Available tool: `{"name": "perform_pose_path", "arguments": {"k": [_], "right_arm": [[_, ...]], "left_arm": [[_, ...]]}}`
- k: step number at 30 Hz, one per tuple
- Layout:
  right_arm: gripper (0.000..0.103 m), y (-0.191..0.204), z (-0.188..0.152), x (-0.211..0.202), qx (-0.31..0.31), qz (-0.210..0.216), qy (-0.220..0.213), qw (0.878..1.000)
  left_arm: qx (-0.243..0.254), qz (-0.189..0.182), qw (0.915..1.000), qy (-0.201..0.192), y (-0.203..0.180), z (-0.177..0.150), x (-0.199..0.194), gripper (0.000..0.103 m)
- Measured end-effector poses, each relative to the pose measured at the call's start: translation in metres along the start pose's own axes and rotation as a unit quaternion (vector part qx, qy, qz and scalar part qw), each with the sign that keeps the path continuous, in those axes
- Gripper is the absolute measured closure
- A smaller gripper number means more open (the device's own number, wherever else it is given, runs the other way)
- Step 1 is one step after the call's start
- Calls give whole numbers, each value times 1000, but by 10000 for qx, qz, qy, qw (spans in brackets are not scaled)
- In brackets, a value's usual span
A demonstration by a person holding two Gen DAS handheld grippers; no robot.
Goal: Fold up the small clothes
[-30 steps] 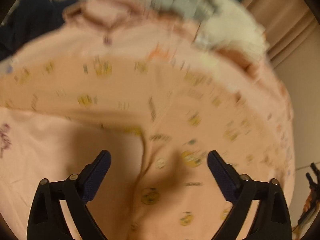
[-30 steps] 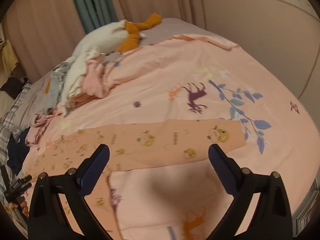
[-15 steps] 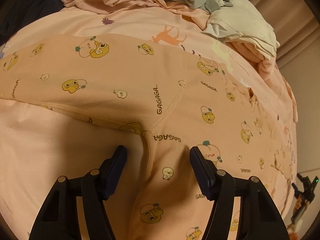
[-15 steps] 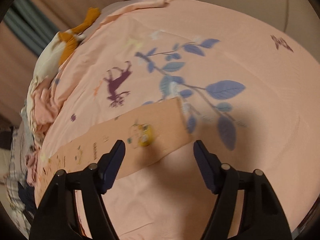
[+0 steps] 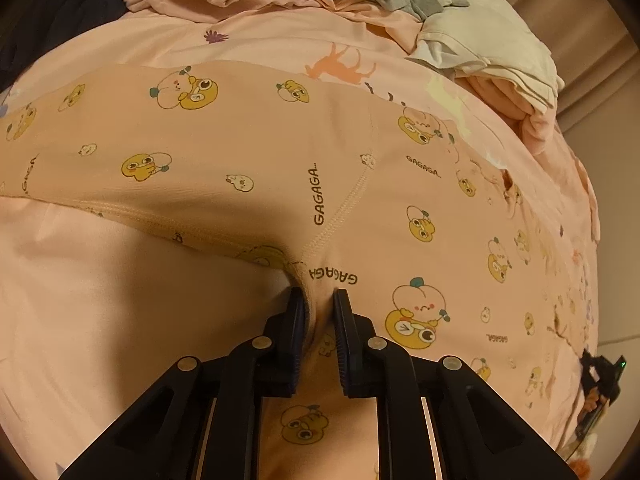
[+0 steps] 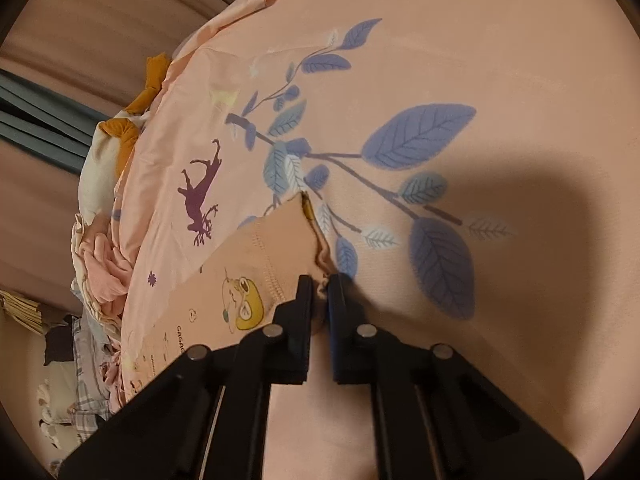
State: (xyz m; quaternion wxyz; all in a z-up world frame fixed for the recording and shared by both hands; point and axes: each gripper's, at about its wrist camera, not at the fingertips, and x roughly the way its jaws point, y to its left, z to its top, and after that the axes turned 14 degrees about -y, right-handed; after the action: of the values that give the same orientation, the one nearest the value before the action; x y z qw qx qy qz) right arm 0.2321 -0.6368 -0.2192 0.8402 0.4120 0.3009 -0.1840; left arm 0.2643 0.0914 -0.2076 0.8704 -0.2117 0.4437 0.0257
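Note:
Small peach trousers [image 5: 280, 152] printed with yellow cartoon ducks and "GAGAGA" lie spread flat on a pink bedsheet [image 5: 100, 300]. My left gripper [image 5: 319, 300] is shut on the trousers at the crotch, where the seam meets the inner edge. In the right wrist view, one leg [image 6: 256, 264] of the trousers runs in from the left. My right gripper [image 6: 320, 286] is shut on the corner of that leg's hemmed end, which bunches slightly between the pads.
A heap of unfolded clothes [image 5: 400, 4] lies at the far side of the bed; it also shows in the right wrist view [image 6: 104, 216]. The sheet [image 6: 440, 80] carries leaf and deer prints. Curtains [image 6: 48, 120] hang beyond. A dark object [image 5: 600, 376] lies at the bed's right edge.
Both grippers have moved down onto the trousers and closed: the left on the crotch, the right on the leg's end. Both were wide open a second ago.

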Motion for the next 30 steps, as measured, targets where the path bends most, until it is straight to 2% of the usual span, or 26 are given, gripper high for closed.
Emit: {"name": "perform_pose_path", "arguments": {"k": [5,8,11,14,17,21,23,25,28,30], "right_arm": [[97,11,4,-9,-190,-9,-151,9997],[97,32,5,-19,-361,241,-209,9988],[97,79,-2,-28,-854,455,-266,9950],[97,137,-17,-34,-1259,1012,-208,9867],[97,207,-45,-37,-1865,1368,-110,9728],[97,286,-99,-33,-2329,2074,342,9495],[97,327,-139,-28,-2659,2389,623,9319],[97,367,-188,-23,-3028,2697,976,9089],[97,404,-249,-7,-3323,2927,1436,8850],[97,418,-283,3,-3459,2975,1650,8744]], "left_arm": [[-106,-101,9999,28,7,1,1,94],[-46,-90,9999,29,6,0,1,95],[176,-19,9998,22,2,0,2,95],[110,-75,9999,78,5,2,3,95],[25,-162,9998,101,9,3,3,95],[236,-124,9996,-9,5,-1,2,95],[224,-110,9997,-13,5,-1,2,95],[136,-160,9998,18,7,0,3,95],[-55,-307,9995,79,14,2,4,95],[-141,-365,9992,90,17,3,4,95]]}}
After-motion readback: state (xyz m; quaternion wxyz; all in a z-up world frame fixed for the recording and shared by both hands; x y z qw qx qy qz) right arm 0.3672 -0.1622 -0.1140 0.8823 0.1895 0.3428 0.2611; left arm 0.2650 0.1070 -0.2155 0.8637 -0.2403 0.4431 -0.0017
